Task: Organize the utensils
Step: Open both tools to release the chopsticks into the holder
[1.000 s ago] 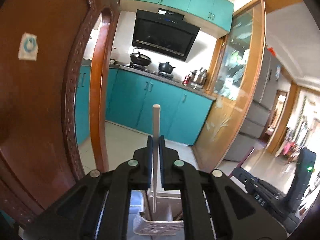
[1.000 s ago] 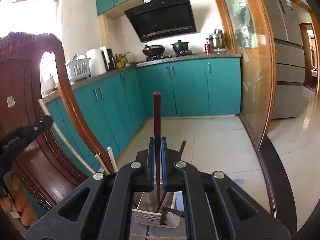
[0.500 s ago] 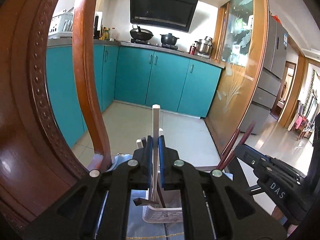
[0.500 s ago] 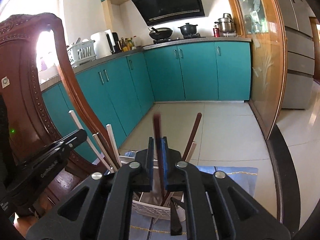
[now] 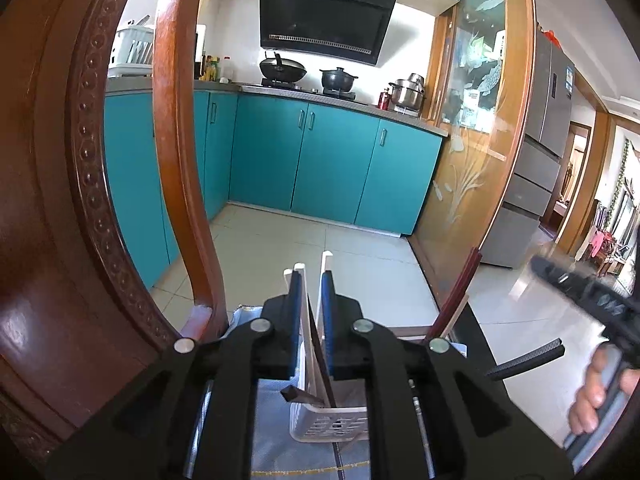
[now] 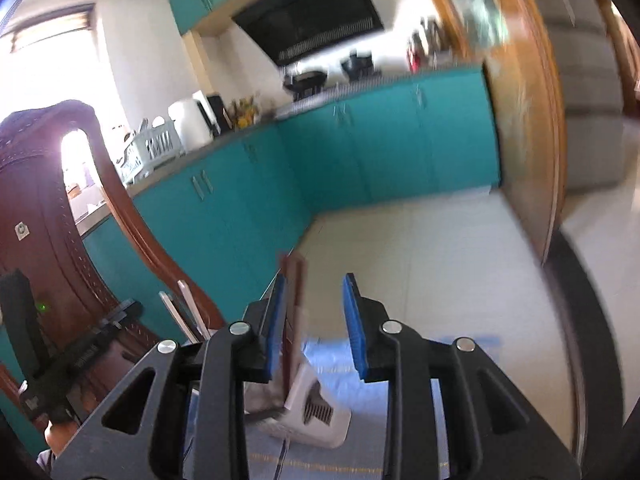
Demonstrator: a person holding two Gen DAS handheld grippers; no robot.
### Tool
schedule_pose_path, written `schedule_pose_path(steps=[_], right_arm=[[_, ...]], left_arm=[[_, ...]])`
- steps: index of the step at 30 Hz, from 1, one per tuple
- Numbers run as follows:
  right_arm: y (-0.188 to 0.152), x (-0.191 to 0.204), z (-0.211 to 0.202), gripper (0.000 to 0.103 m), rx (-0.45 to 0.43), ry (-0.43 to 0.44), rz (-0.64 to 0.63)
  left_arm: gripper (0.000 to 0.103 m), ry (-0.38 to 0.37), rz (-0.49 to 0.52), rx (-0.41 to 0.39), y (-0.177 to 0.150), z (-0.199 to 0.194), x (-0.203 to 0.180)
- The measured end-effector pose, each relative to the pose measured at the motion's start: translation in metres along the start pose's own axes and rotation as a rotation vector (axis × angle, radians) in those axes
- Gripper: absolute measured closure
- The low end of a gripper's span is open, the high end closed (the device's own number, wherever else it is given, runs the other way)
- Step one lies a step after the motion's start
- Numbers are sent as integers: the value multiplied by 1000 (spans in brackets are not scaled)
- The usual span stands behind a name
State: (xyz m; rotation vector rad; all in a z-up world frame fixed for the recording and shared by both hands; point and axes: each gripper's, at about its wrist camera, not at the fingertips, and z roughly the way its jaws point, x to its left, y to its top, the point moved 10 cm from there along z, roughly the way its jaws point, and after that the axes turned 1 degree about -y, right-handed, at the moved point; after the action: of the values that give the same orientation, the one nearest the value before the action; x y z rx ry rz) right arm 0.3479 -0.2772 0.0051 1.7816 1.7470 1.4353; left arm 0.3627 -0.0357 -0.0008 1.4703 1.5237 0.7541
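A white slotted basket (image 5: 332, 420) stands on a blue mat just below my left gripper (image 5: 311, 280). Its jaws are opening, a narrow gap between the blue pads. A white chopstick (image 5: 325, 276) stands loose in that gap, its lower end in the basket. Dark red chopsticks (image 5: 460, 292) lean out of the basket's right side. In the blurred right wrist view my right gripper (image 6: 316, 284) is opening wide above the tilted basket (image 6: 316, 408). A dark red chopstick (image 6: 294, 292) stands beside its left pad, free of the grip. Several white chopsticks (image 6: 180, 312) lean at the left.
A carved wooden chair back (image 5: 176, 160) rises close on the left. The blue mat (image 6: 400, 360) covers the table under the basket. A person's hand (image 5: 596, 396) holds the right gripper at the right edge. Teal kitchen cabinets (image 5: 332, 168) and tiled floor lie beyond.
The white chopstick has slid down between the left pads, which have parted a little. The right jaws have let go of the dark red chopstick, and that gripper has swung sideways and rolled.
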Motion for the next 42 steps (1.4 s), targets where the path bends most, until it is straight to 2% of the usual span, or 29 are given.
schedule_pose_path(steps=[2,5,11,12,13,19,24,26,28,31,33,35,37,38,42], right_arm=[[-10,-4,16,74,53,86,48],[-21,0,31,74,87,146,59],[-32,12,48,75,115,180,26],[-32,12,48,80,117,185,24],[-32,14,50,94,122,191,21],[-28,13,46,95,104,202,50],[-12,10,27,96,21,198,80],[2,10,11,103,-64,188,90],[17,12,-11,102,-160,180,92],[27,17,-30,102,-214,158,51],[24,25,-28,102,-180,163,16],[17,24,-16,101,-142,113,-15],[7,21,-2,100,-90,106,-21],[1,19,9,95,-54,107,-10],[-7,15,26,84,-18,156,47]], left_arm=[[92,3,6,6,-2,2,-1],[92,0,6,15,-6,3,-3],[90,5,24,21,-5,9,-7],[90,6,25,22,-4,10,-7],[90,7,24,25,-5,12,-6],[90,8,16,45,-8,18,-4],[85,11,18,58,-9,25,-6],[85,14,21,56,-9,25,-7],[85,16,23,55,-9,26,-7],[85,16,22,55,-11,25,-6],[85,18,24,56,-13,25,-6],[85,20,24,57,-14,25,-6],[85,19,21,57,-16,25,-6],[85,19,21,58,-16,25,-7],[82,23,34,56,-19,24,-9]])
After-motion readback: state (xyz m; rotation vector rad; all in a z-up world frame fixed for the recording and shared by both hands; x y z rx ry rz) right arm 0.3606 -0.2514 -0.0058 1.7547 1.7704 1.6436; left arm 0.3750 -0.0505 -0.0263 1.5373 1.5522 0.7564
